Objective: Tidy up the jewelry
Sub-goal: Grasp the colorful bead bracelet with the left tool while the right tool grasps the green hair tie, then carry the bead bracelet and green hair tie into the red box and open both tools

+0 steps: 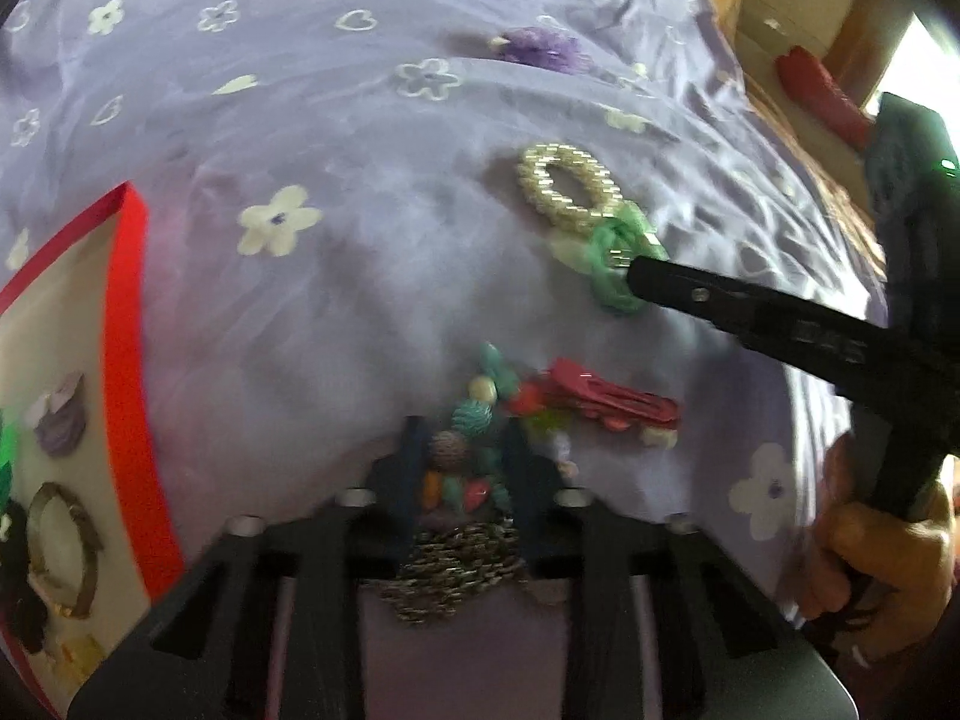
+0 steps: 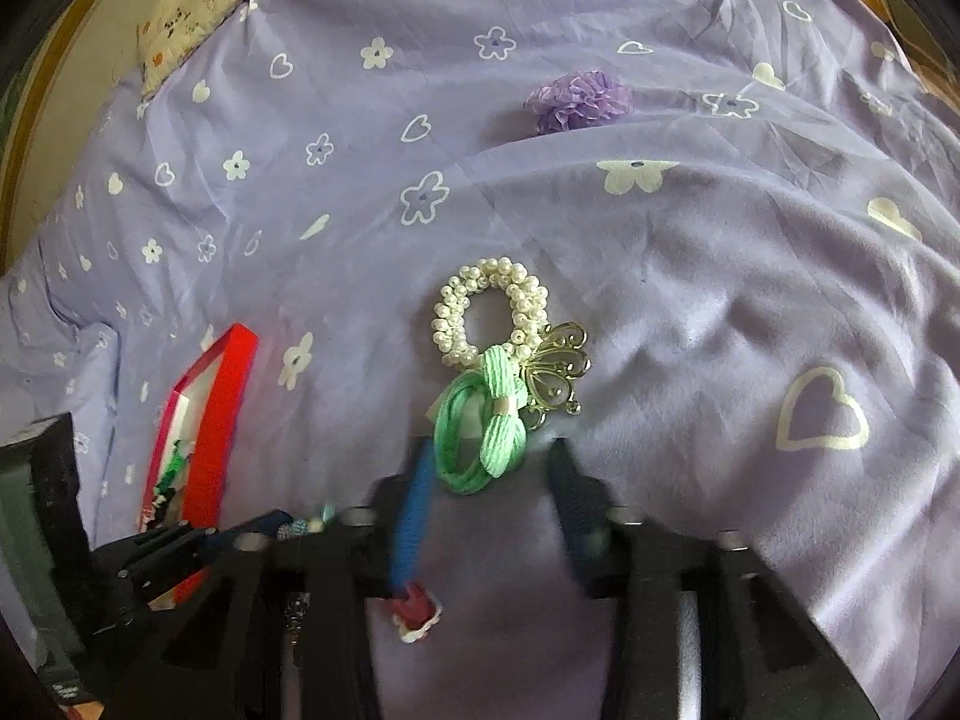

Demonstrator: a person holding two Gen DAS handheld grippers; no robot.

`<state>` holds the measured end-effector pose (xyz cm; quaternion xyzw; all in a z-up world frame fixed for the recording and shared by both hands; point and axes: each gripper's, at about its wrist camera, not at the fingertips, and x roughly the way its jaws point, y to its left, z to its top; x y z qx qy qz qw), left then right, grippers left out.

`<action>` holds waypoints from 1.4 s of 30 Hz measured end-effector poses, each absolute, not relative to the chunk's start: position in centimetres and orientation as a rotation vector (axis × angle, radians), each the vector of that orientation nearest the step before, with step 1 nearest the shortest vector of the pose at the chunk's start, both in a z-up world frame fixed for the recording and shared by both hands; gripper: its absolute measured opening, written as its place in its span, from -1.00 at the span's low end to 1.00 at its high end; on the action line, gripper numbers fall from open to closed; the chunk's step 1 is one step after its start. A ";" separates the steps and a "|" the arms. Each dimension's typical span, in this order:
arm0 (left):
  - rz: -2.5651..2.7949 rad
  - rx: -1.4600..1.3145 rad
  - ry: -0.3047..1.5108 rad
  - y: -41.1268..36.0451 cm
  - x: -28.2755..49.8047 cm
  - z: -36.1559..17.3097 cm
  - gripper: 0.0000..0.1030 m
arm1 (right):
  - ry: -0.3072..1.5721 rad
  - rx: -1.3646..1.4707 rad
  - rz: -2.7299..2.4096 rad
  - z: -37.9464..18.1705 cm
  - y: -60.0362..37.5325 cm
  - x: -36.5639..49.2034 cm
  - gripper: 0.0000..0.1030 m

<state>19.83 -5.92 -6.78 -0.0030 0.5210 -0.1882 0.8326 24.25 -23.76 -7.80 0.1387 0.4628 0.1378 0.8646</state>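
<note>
The left gripper (image 1: 459,462) has its jaws closed on a beaded necklace (image 1: 465,450), colourful beads bunched between the fingers and a silvery chain (image 1: 456,564) trailing back under the tool, all hanging just above the lilac bed sheet (image 1: 336,300). Right beside those beads on the sheet lies a red hair clip (image 1: 606,405), crowding the left gripper's right-hand side. Further out, the right gripper (image 2: 489,468) sits low over the sheet, jaws spread wide and empty, with a green hair tie (image 2: 480,438) lying between the fingertips. That green tie touches a pearl scrunchie (image 2: 489,309) just beyond it, and a gold butterfly clip (image 2: 555,372) is tucked against both, so the three form one tangle in the middle of the bed. Well beyond them, toward the far edge of the sheet, rests a purple ruffled scrunchie (image 2: 579,99), alone. Off at the left edge of the bed stands the red-rimmed box (image 1: 129,360), open, its pale floor holding a purple ruffled piece (image 1: 60,420), a metal bangle (image 1: 63,549), something green at the very edge, and a yellowish item at the near corner too blurred to name.
</note>
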 end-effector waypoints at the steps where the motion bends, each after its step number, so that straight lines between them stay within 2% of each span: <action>1: -0.401 -0.004 1.102 -6.0 19.8 -6.7 -0.78 | 0.972 0.292 0.289 -7.9 -23.8 24.2 -0.78; 11: -0.391 -0.106 1.082 -4.0 19.4 -6.0 -0.79 | 0.928 0.268 0.332 -6.2 -23.4 22.6 -0.88; 42: -0.284 -0.308 0.893 5.4 15.3 0.7 -0.79 | 0.910 0.236 0.497 -3.2 -17.2 18.6 -0.88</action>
